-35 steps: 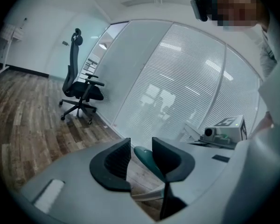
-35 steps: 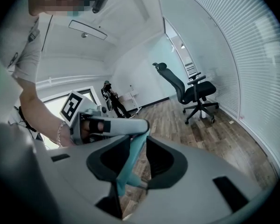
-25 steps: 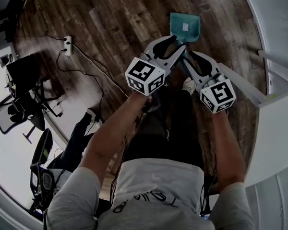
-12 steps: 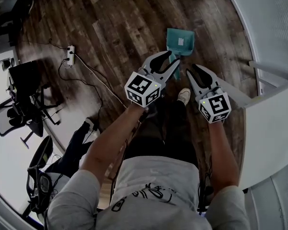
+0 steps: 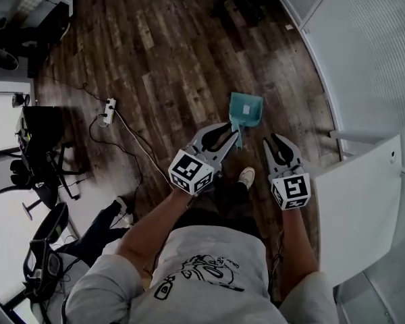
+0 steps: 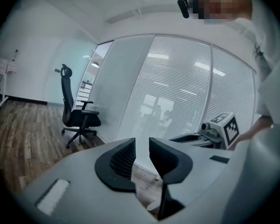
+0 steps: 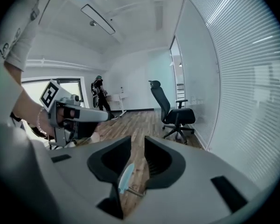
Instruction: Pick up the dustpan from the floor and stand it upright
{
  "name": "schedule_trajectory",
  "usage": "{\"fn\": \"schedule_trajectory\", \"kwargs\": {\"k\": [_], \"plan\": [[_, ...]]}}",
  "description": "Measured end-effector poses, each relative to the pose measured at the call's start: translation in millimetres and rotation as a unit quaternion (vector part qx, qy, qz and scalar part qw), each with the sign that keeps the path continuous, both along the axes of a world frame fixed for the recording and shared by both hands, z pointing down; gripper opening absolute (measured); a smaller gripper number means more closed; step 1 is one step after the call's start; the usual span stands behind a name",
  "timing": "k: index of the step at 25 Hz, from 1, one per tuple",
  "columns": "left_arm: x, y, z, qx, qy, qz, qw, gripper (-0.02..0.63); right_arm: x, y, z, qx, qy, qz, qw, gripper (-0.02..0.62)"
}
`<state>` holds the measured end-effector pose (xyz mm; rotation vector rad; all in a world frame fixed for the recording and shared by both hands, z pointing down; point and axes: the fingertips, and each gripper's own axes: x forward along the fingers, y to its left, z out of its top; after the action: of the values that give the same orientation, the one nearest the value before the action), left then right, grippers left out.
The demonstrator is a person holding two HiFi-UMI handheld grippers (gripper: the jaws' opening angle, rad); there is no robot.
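The dustpan (image 5: pixel 247 109) is teal and sits on the wood floor (image 5: pixel 162 59), near the floor's right edge where the glass wall with blinds (image 5: pixel 364 52) runs. Its pan points away from the person and its handle points back toward them.

The left gripper (image 5: pixel 231 135) is just beside the handle end, and in the head view its tips overlap that end. In the left gripper view its jaws (image 6: pixel 141 146) stand a narrow gap apart with nothing between them; only the blinds and floor show through.

The right gripper (image 5: pixel 275 142) is to the right of the dustpan and apart from it. Its jaws (image 7: pixel 137 146) are also slightly parted and hold nothing. A thin teal sliver (image 7: pixel 124 177) shows low in the gap, probably the dustpan's edge seen beyond the jaws.

A light shoe (image 5: pixel 246 176) shows on the floor between the two grippers. A white panel (image 5: pixel 354 208) stands at the right. Toward the floor's left edge a power strip (image 5: pixel 109 111) lies with its cable (image 5: pixel 138 154) trailing across the boards. A black office chair (image 7: pixel 175 113) stands by the glass wall.
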<state>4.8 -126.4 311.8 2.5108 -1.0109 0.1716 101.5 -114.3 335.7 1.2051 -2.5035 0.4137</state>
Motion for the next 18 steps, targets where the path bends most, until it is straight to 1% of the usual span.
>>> {"fn": "schedule_trajectory", "kwargs": {"k": [3,8,13,18], "plan": [[-3.7,-4.6,-41.5,0.015,0.004,-0.001,0.9999,0.074,4.6,-8.2,-45.0,0.012,-0.003,0.018,1.000,0.078],[-10.9,-2.6,-116.6,0.045,0.006,-0.004,0.9990,0.067,3.2,-6.9,-133.3,0.039,0.002,0.036,0.999,0.069],[-13.8,9.5,-178.3,0.066,0.028,-0.011,0.9974,0.057,0.0,7.8,-204.6,0.064,-0.009,0.034,0.997,0.066],[-25.4,18.0,-231.2,0.092,0.049,-0.021,0.9943,0.055,-7.7,20.3,-266.5,0.103,0.003,0.032,0.994,0.064]]}}
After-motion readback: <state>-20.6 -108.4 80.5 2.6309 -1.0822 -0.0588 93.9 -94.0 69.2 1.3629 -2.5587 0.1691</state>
